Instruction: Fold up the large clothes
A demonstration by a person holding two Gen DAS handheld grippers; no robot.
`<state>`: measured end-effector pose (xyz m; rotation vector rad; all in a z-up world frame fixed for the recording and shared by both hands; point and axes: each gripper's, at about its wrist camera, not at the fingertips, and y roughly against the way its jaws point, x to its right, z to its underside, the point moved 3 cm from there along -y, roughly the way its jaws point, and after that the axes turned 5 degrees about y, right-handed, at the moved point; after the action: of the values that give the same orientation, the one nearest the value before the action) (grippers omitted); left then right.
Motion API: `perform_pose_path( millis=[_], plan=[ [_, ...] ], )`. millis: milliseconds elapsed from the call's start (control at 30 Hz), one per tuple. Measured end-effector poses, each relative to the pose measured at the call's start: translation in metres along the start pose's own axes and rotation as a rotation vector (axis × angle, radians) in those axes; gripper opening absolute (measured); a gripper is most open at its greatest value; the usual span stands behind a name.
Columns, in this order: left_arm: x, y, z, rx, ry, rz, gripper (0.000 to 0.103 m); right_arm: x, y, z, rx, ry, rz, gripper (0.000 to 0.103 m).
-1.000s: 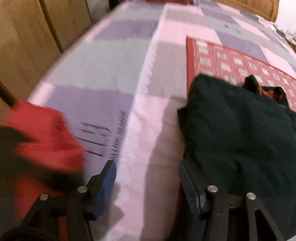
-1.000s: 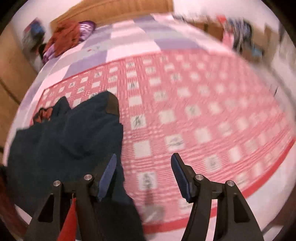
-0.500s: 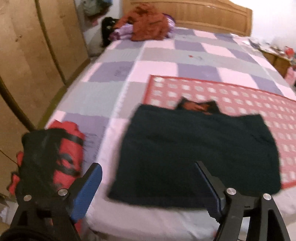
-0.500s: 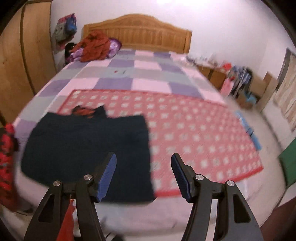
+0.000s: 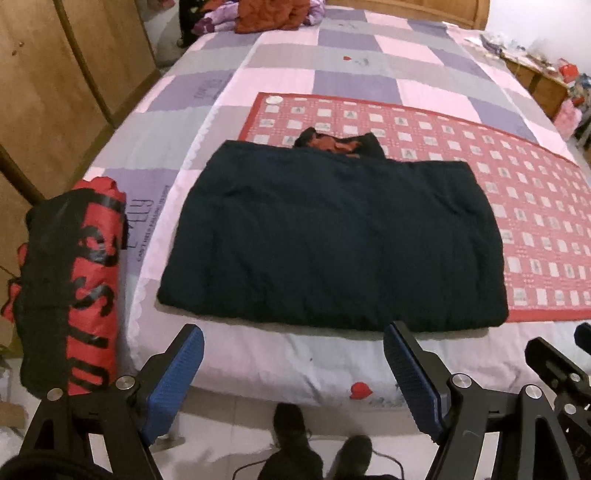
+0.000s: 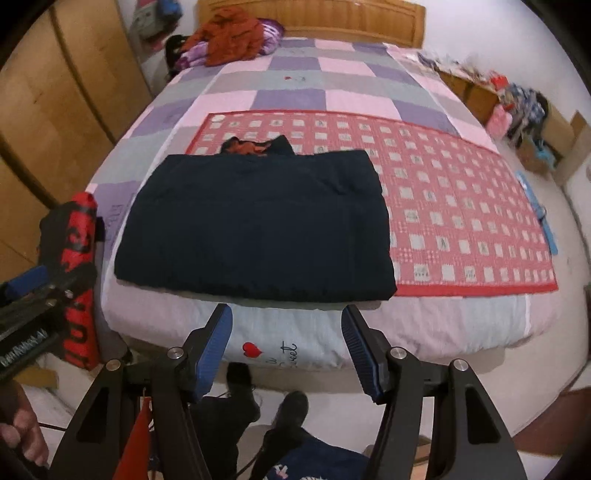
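A large dark navy garment (image 5: 332,240) (image 6: 255,221) lies folded into a flat rectangle near the foot of the bed, its collar with orange-red lining (image 5: 338,143) at the far edge. It rests partly on a red patterned mat (image 5: 517,184) (image 6: 461,206). My left gripper (image 5: 293,363) hangs open above the bed's foot edge, apart from the garment. My right gripper (image 6: 287,345) is open too, likewise held back above the foot edge. Nothing sits between either pair of fingers.
A red and black folded item (image 5: 74,288) (image 6: 79,236) hangs off the bed's left corner. Orange and purple clothes (image 5: 273,13) (image 6: 231,35) are piled by the headboard. Wooden wardrobes (image 5: 55,92) line the left side. The person's shoes (image 6: 266,402) stand on the floor below.
Both grippers have pulled back and risen from just over the garment to beyond the bed's foot. The left jaws have widened. The whole folded garment now shows.
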<state>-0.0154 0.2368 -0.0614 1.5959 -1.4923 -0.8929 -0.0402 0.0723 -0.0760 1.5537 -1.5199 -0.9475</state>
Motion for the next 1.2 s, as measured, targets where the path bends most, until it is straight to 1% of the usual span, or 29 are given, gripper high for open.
perform_pose_path(
  millis=[133,400,533,767,833,1200],
  plan=[
    [0.005,0.009,0.002,-0.011,0.012,0.008,0.084,-0.007,0.013,-0.001,0.012,0.020,-0.013,0.065],
    [0.008,0.021,-0.001,0.000,0.028,0.006,0.084,-0.005,0.029,-0.007,0.025,0.029,-0.022,0.065],
    [0.008,0.021,-0.002,-0.017,0.041,0.005,0.084,-0.005,0.031,-0.007,0.024,0.026,-0.020,0.065],
    [0.009,0.021,-0.001,-0.019,0.043,0.004,0.084,-0.003,0.035,-0.006,0.019,0.023,-0.019,0.065],
    [0.008,0.021,-0.001,-0.024,0.045,0.015,0.084,-0.002,0.036,-0.006,0.017,0.022,-0.018,0.065],
    [0.007,0.023,0.001,-0.028,0.038,0.006,0.085,-0.002,0.042,-0.004,0.020,0.018,-0.016,0.065]
  ],
)
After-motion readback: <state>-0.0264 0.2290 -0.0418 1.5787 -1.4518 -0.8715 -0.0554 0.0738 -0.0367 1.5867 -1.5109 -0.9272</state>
